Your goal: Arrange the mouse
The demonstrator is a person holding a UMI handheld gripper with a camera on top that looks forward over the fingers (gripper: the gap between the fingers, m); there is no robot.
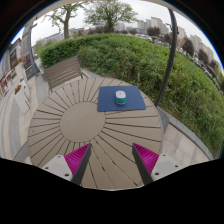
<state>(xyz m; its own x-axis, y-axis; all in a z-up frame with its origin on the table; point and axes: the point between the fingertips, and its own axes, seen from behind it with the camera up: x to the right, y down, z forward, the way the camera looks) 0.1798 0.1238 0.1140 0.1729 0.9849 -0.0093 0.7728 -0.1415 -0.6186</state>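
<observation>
A small green and white mouse (120,97) sits on a dark blue mouse mat (121,98) at the far right part of a round slatted wooden table (85,125). My gripper (110,162) is open and empty, with its magenta pads (76,158) wide apart over the near part of the table. The mouse and mat lie well beyond the fingers, slightly to the right.
A wooden chair (62,72) stands behind the table at the left. A green hedge (150,60) runs behind and to the right. Paved ground lies to the left, with trees and buildings far off.
</observation>
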